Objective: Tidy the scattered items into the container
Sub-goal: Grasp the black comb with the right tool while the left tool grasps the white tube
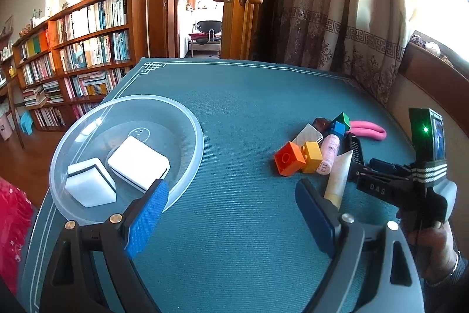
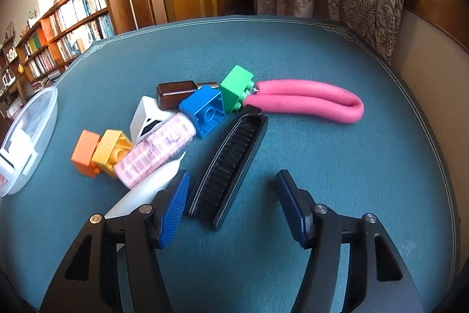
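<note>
Right gripper (image 2: 231,195) hovering low with fingers spread wide apart, clamping nothing. Black brush (image 2: 228,166) lying between the blue pads, closer to the left pad, bristles up, running toward 1 o'clock. White tube (image 2: 146,189) lying just at 9 o'clock of the left pad, its near end hidden behind the finger. Pink patterned bottle (image 2: 155,154) resting against the tube at 10 o'clock, lettering too blurred for reading. Beyond, at 11 o'clock, crowding together: yellow brick (image 2: 110,151) touching orange brick (image 2: 85,151), white box (image 2: 146,119), brown block (image 2: 173,96), blue brick (image 2: 203,113), green brick (image 2: 236,88). Pink foam loop (image 2: 307,103) stretching toward 2 o'clock, its ends tucked behind the green brick. Clear bowl (image 2: 44,119) sitting at 9 o'clock, cut off by the frame edge.

Left gripper (image 1: 231,213) also held open, empty, above bare green mat (image 1: 234,225). Same bowl showing at 10 o'clock in the left wrist view, holding two white sponges (image 1: 137,163), left pad overlapping its near rim. Pile lying at 1 o'clock, well apart from the bowl, wide bare mat between them. Bowl sitting near the mat's left edge. Hand (image 1: 433,248) gripping the right tool at 3 o'clock, partly cut off.
</note>
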### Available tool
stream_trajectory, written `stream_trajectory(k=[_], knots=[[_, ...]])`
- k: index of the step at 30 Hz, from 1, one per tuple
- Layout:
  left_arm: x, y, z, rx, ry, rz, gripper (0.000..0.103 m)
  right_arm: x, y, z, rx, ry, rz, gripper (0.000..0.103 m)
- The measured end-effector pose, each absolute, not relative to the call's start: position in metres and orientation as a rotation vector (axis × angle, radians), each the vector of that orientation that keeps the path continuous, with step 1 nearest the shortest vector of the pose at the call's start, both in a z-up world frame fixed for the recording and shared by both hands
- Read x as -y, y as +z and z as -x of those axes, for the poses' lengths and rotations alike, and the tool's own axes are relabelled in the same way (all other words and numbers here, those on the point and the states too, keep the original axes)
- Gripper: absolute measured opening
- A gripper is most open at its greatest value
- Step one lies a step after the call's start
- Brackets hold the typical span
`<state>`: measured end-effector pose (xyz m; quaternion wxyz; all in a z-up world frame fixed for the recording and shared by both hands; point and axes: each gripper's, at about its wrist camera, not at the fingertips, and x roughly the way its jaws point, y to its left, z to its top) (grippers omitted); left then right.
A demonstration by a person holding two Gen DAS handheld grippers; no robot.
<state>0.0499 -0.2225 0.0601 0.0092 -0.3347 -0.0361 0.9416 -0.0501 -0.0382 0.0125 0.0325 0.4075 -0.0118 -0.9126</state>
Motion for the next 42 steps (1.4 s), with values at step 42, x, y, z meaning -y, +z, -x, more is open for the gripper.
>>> stream_trajectory(k=[42], knots=[[0.087,0.003,0.008,-0.224,2.685,1.241,0.079,-0.042,0.009,-0.005,0.185,-2.769,-1.193,0.030]])
